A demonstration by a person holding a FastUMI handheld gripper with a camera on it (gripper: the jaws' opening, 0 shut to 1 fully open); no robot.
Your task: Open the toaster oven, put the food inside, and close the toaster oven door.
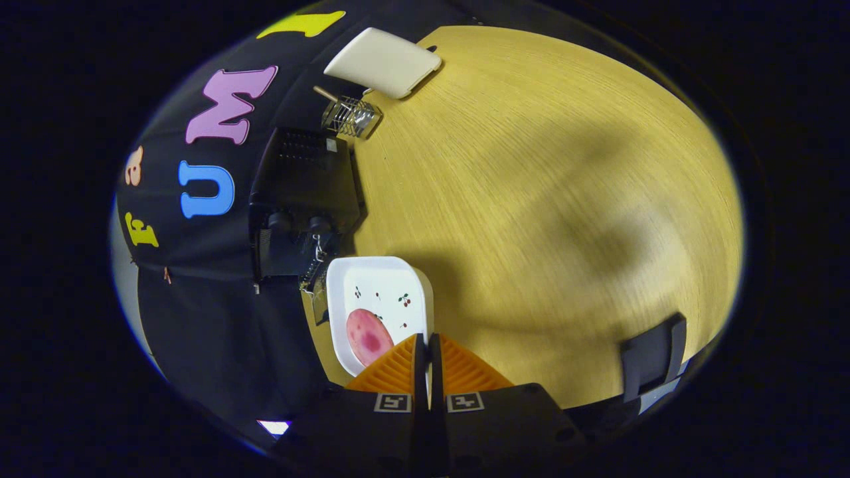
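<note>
A white square plate (pixel 398 279) with small cherry prints lies on the wooden table, just ahead of my fingers. On it rests the food, a flat pink round slice (pixel 368 336), close beside the left finger. Beyond the plate stands the black toaster oven (pixel 302 179) against the booth's wall, its two knobs (pixel 299 222) facing the plate. I cannot tell how its door stands. My gripper (pixel 425 340) is shut, fingers pressed together with nothing between them, their tips over the plate's near edge.
Past the oven stands a small wire rack (pixel 350 117) with a wooden stick in it, and further on a white board (pixel 384 61). A black clip-like object (pixel 654 355) sits at the table's edge to my right. The wooden tabletop (pixel 544 199) stretches wide on the right.
</note>
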